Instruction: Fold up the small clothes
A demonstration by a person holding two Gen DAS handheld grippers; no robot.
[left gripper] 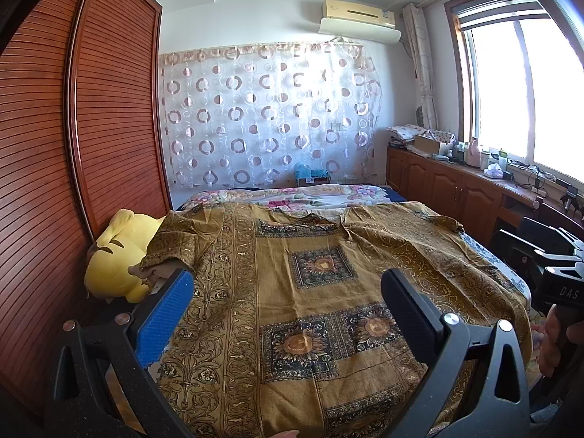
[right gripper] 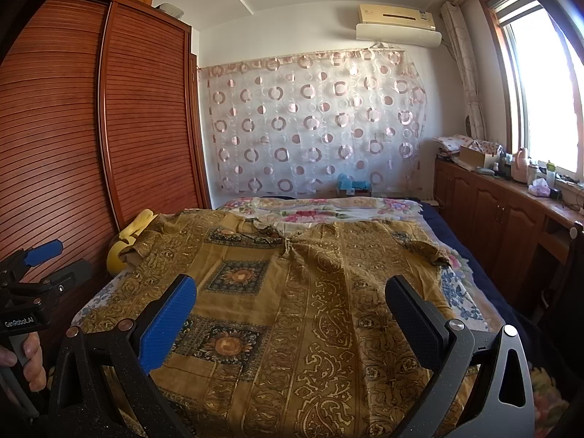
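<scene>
You have one patterned garment (left gripper: pixel 310 292) spread on one bed (right gripper: pixel 460 292). You hold two grippers, the left gripper (left gripper: pixel 288 292) and the right gripper (right gripper: pixel 292 299), each with two fingers. At the left lies one yellow plush toy (left gripper: pixel 116 255). One air conditioner (left gripper: pixel 357 18) hangs far.

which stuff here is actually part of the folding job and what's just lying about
Job:
- brown patterned shirt, spread flat on the bed
- left tongs, open, holding nothing
- right tongs, open, holding nothing

Lying about:
- yellow plush toy, beside the wardrobe, partly under a sleeve
- floral quilt behind the shirt
- clutter on the window cabinet
</scene>
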